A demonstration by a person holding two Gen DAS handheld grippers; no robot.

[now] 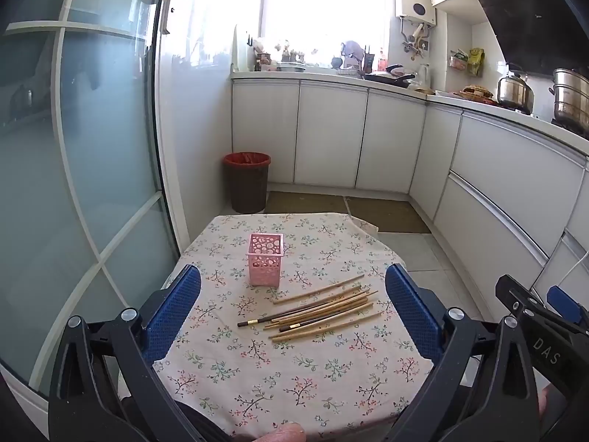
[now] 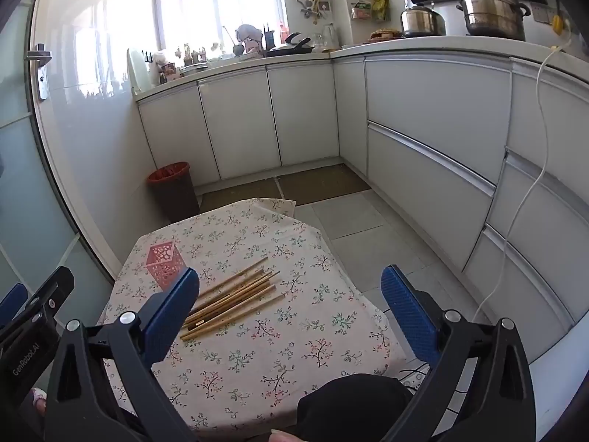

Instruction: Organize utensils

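A small table under a floral cloth (image 1: 279,379) (image 2: 294,331) carries a pink perforated holder (image 1: 264,264) (image 2: 165,263), standing upright with nothing in it. Just right of it lie several chopsticks (image 1: 320,311) (image 2: 232,296) in a loose pile, most of them bamboo, a couple dark. My left gripper (image 1: 293,313) hovers open above the near half of the table, holder and pile showing between its blue pads. My right gripper (image 2: 291,313) is open too, over the table's right side; its left finger (image 2: 173,316) covers the holder's corner. Neither holds anything.
A brown bin with a red liner (image 1: 246,182) (image 2: 173,189) stands on the floor beyond the table. White cabinets (image 1: 331,132) run along the back and right. A glass door (image 1: 73,184) closes the left side. A dark-clothed knee (image 2: 349,405) is at the table's near edge.
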